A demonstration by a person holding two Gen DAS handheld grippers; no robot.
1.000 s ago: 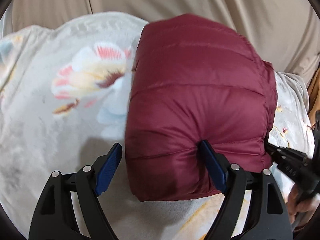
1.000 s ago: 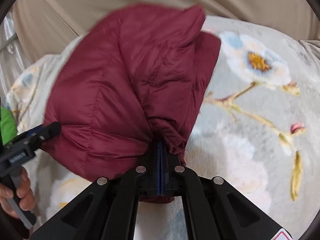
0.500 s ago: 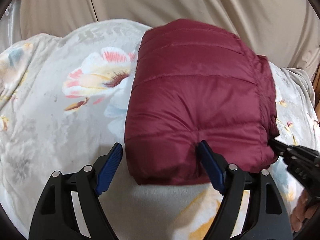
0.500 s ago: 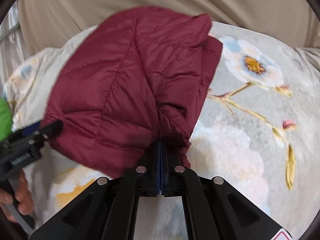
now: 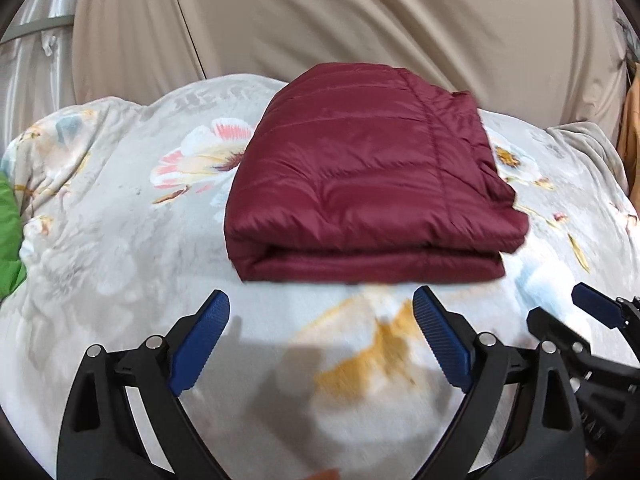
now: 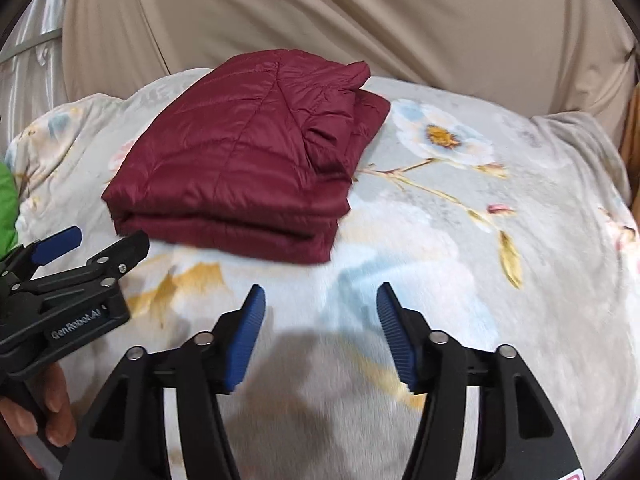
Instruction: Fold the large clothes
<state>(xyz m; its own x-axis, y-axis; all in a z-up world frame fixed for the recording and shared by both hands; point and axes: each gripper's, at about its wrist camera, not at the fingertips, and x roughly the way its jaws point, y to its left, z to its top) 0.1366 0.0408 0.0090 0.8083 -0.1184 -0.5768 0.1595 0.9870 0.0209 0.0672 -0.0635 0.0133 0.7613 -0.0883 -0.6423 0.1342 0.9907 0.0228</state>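
A maroon quilted puffer jacket (image 5: 360, 184) lies folded into a thick rectangle on the floral blanket (image 5: 120, 240); it also shows in the right wrist view (image 6: 240, 160). My left gripper (image 5: 320, 316) is open and empty, a short way in front of the jacket's near fold. My right gripper (image 6: 320, 308) is open and empty, in front of the jacket's right corner. The right gripper shows at the right edge of the left wrist view (image 5: 560, 316). The left gripper shows at the left of the right wrist view (image 6: 92, 248).
A beige curtain (image 5: 360, 20) hangs behind the bed. A green cloth (image 5: 8, 240) lies at the left edge. A pale pillow edge (image 6: 576, 136) sits at the far right. The flowered blanket stretches to the right of the jacket (image 6: 480, 200).
My right gripper let go of the jacket's corner and opened. Both grippers pulled back toward me. The jacket now rests flat and folded on the blanket.
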